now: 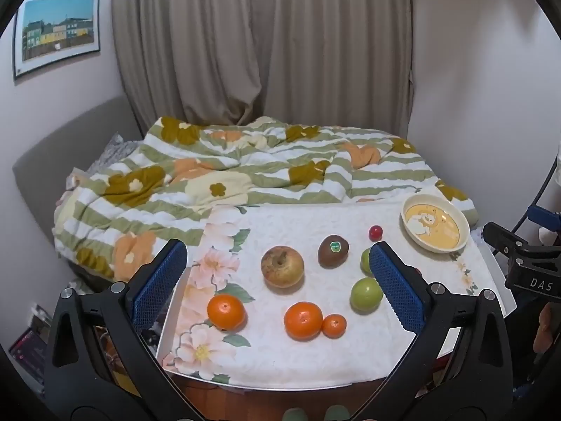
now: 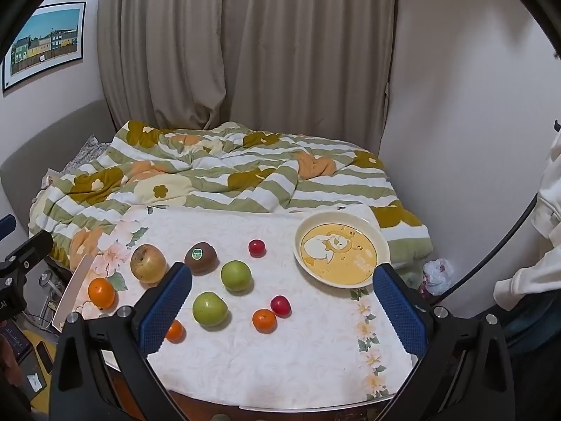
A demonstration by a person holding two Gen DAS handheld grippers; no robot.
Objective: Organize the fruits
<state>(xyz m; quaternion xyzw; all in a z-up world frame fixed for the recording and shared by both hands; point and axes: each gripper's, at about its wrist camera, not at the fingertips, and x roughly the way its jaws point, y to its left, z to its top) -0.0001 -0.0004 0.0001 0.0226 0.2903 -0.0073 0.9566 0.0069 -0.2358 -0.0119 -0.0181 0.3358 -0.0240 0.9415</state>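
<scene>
Fruits lie loose on a white floral tablecloth [image 2: 280, 361]. A yellow-brown apple [image 2: 148, 263], a kiwi with a sticker [image 2: 200, 257], two green apples [image 2: 236, 275] [image 2: 209, 308], several oranges [image 2: 101, 292] [image 2: 264, 320] and two small red fruits [image 2: 256, 247] [image 2: 280, 305] are spread out. An empty cream plate with a bear picture [image 2: 342, 249] sits at the far right. My left gripper [image 1: 277, 287] is open above the table's near side, holding nothing. My right gripper [image 2: 282, 307] is open and empty, nearer the plate.
A bed with a striped flowered quilt [image 2: 217, 175] lies just beyond the table. Curtains and walls stand behind it. The other gripper's black body shows at the right edge of the left wrist view [image 1: 526, 266]. Clutter lies on the floor at left.
</scene>
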